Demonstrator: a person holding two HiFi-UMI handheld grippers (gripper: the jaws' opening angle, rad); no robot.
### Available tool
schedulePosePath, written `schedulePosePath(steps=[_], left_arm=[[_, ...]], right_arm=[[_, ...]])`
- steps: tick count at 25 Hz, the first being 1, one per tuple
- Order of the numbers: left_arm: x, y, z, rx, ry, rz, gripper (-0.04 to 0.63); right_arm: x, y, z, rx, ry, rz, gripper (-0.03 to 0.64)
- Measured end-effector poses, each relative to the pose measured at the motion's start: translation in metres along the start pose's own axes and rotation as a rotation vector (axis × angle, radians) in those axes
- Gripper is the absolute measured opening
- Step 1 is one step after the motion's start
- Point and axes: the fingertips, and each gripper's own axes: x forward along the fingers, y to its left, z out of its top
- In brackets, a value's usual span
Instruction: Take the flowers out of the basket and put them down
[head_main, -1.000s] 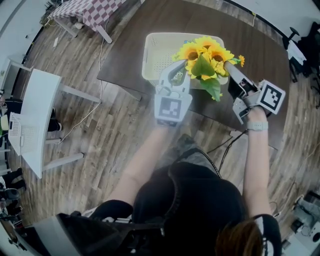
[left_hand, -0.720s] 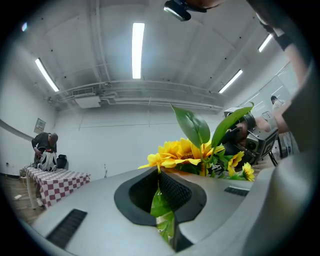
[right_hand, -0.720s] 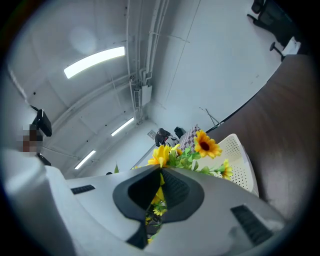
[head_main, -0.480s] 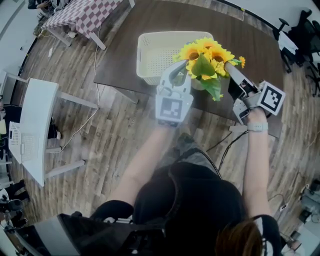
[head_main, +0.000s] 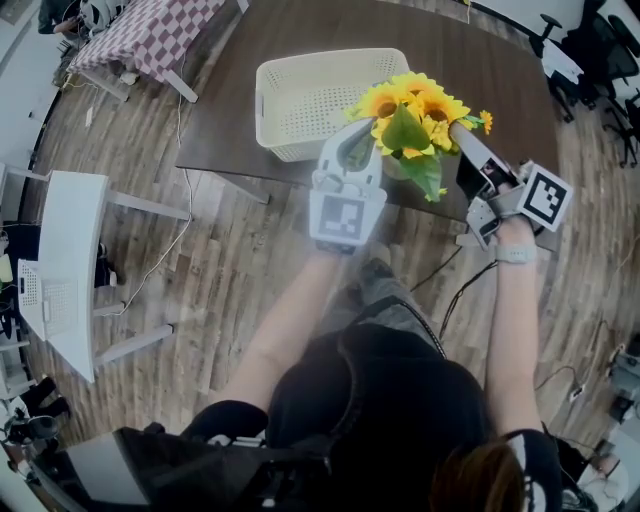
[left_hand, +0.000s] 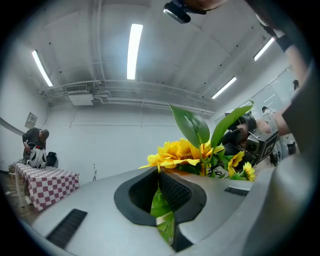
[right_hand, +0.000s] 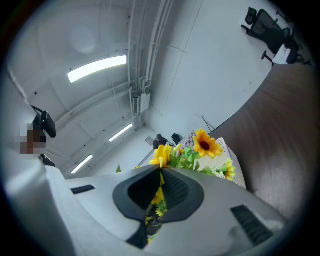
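A bunch of yellow sunflowers with big green leaves hangs in the air between my two grippers, just right of the cream mesh basket on the dark table. My left gripper is shut on a green leaf of the bunch; in the left gripper view the leaf is pinched between the pads and the blooms rise beyond. My right gripper is shut on the bunch from the right; in the right gripper view petals and leaves sit between its pads, with the basket behind.
The dark table's near edge lies under the bunch, with wood floor below. A checked-cloth table stands far left and a white chair at left. Office chairs are at right. A cable crosses the floor.
Both grippers have carried the bunch to the right, away from the basket, which now lies clear to the left of the flowers. Both grips are unchanged.
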Motion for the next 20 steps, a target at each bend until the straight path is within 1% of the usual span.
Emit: schedulePosePath(steps=[6, 12, 20], left_arm=[[0.016, -0.025, -0.003, 0.001, 0.008, -0.024, 0.008], [0.066, -0.071, 0.01, 0.016, 0.019, -0.031, 0.007], [0.074, -0.079, -0.001, 0.008, 0.024, -0.048, 0.006]], right_arm=[[-0.024, -0.013, 0.011, 0.007, -0.018, -0.007, 0.0], [-0.066, -0.033, 0.062, -0.001, -0.019, -0.003, 0.0], [-0.073, -0.047, 0.064, -0.009, -0.011, -0.025, 0.0]])
